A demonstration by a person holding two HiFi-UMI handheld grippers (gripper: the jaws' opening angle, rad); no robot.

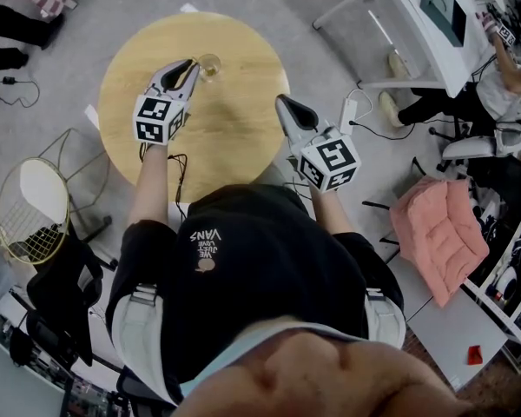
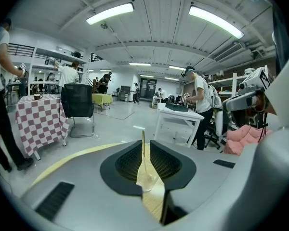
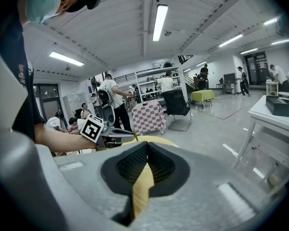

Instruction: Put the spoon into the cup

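- We keep the spoon (image 2: pixel 146 176) pinched between the closed jaws of the left gripper (image 1: pixel 191 64). Its thin end pokes up past them, ready to be tipped into the glass cup (image 1: pixel 210 65).
- The cup stands on the round wooden table (image 1: pixel 243 137), just beyond those jaw tips. We judge the spoon is not yet inside it.
- Our right gripper (image 1: pixel 284 102) hangs closed and empty near the table's edge, apart from the cup.
- The black shirt (image 1: pixel 252 268) reads "VANS".

Round table (image 1: pixel 234 120), light wood (grain visible), stands on grey floor (image 1: pixel 330 68). One clear cup (image 1: pixel 210 65) upright on top, near middle, toward far side. Table edge shows as pale yellow band in left gripper view
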